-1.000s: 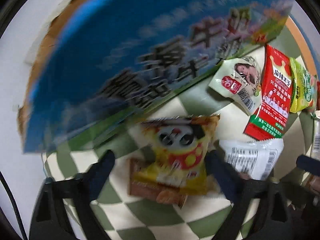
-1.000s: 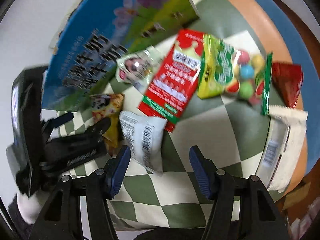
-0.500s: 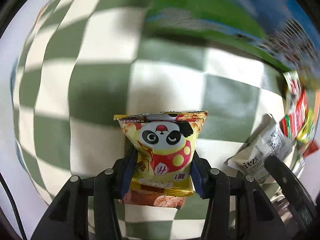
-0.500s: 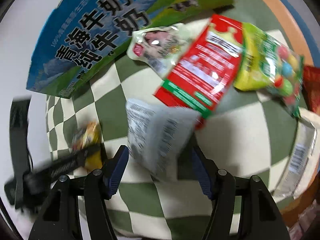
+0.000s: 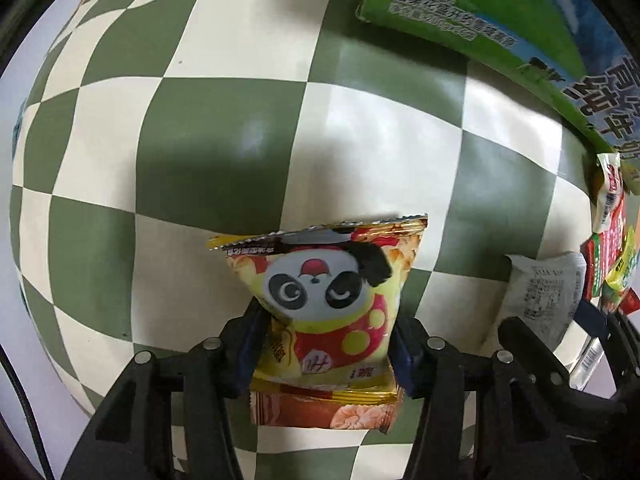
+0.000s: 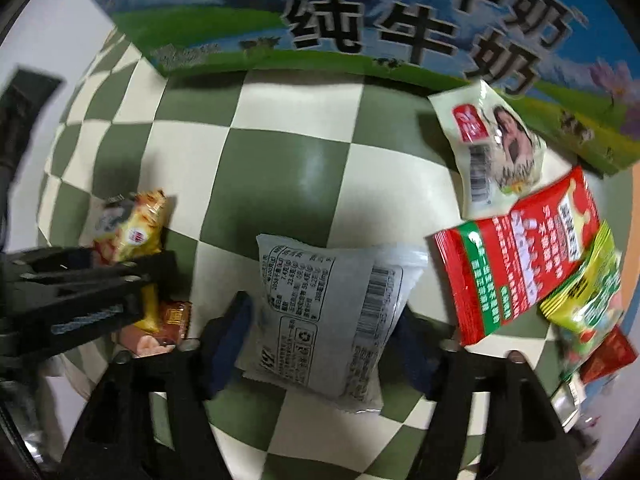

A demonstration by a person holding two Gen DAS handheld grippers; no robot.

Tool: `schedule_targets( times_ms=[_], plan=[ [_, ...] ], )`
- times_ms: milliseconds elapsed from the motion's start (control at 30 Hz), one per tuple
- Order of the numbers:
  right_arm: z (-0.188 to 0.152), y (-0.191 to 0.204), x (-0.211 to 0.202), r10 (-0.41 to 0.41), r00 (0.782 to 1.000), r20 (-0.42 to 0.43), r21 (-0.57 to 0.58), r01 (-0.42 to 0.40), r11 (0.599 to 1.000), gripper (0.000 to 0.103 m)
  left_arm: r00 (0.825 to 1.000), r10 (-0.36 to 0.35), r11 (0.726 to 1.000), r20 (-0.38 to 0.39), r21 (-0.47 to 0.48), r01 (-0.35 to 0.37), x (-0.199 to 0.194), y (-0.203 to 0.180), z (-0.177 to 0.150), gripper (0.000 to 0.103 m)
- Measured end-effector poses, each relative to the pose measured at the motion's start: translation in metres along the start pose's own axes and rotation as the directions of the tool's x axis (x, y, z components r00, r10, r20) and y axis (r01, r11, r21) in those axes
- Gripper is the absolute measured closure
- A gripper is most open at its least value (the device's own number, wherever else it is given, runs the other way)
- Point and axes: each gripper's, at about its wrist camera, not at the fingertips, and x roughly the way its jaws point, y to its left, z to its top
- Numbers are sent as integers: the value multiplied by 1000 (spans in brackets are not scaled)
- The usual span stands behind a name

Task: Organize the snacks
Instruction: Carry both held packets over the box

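Pinching the panda bag [image 5: 326, 300], the left gripper [image 5: 326, 354] lifts it for sorting, while the right gripper [image 6: 320, 336] squeezes the grey bag [image 6: 324, 312].

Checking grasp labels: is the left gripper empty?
No, the left gripper is shut on the panda snack packet, its fingers pressing both sides.

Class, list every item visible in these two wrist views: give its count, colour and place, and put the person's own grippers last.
panda snack packet: 1, yellow, in left gripper
brown packet: 1, under the panda packet
grey-white packet: 1, between right gripper's fingers
milk carton box: 1, blue-green, far edge
pale green packet: 1, against box
red packet: 1, right
green candy bag: 1, far right
dark red packet: 1, right edge
checkered cloth: 1, green-white, underneath
left gripper: 1, black
right gripper: 1, black
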Motion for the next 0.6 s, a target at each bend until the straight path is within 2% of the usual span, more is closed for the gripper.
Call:
schedule_targets(
  times_ms=[67,167,200,267,333,467,600],
  plan=[
    [-2,-9,-1,18,1000,3,40,-18,999,25,1000,1,1000,12,-1,-1,1,5,3,51],
    [-10,-6,3,-13,999,35,5,13,1000,27,999,19,1000,36,5,-19,-5,6,-6,51],
    [-12,-2,6,-47,998,48,-15,48,999,34,999,23,1000,44,4,-23,-6,5,-8,52],
    [-15,-1,9,-62,996,63,-17,63,998,40,998,36,999,57,8,-36,-10,-1,-13,57],
    [-19,-7,6,-39,996,75,17,38,999,47,997,43,999,66,19,-44,-16,-15,-16,59],
    [-24,-21,-10,40,996,81,66,-45,997,52,994,30,998,101,47,-35,-36,-21,-26,59],
    [-29,-27,-44,128,986,106,83,-137,987,52,987,-47,996,151,85,34,-82,-32,-38,59]
  ],
)
